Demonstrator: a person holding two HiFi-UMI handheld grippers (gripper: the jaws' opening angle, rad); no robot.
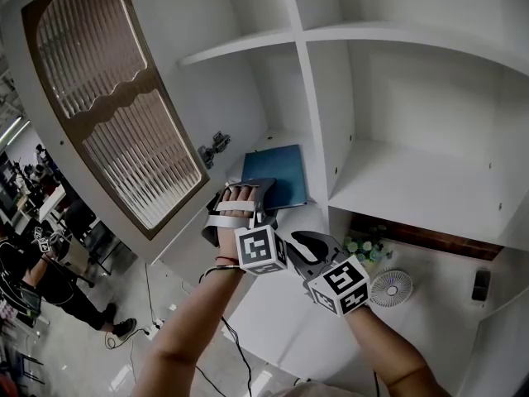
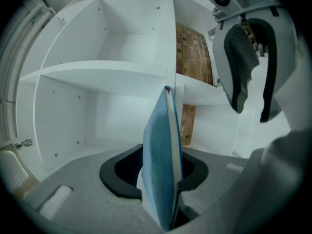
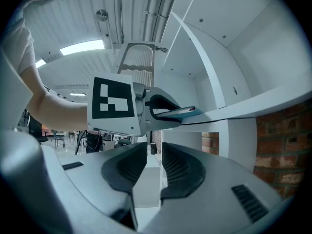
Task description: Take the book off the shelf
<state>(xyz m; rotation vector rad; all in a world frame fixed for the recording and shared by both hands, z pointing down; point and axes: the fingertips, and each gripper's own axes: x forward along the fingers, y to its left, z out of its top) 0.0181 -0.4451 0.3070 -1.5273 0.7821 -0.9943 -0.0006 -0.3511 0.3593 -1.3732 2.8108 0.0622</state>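
Clamps the blue book [image 2: 161, 150] by its near edge in the left hand-held gripper [image 2: 163, 179], the book lying flat in the lower left compartment of the white shelf [image 1: 277, 137]. Holds the right hand-held gripper [image 3: 148, 162] just beside, jaws narrowly apart, nothing between. Shows only black-and-white square markers on each cube [image 1: 260, 251].

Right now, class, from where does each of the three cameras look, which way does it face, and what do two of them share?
Head view: on the person's head, facing steeply down into the white cabinet; both forearms, the left hand-held gripper and right hand-held gripper show.
Left gripper view: on the left hand-held gripper, facing into the shelves, jaws shut on the blue book.
Right gripper view: on the right hand-held gripper, jaws slightly apart, empty, facing the left one's marker cube.
Shared: all three show the book.
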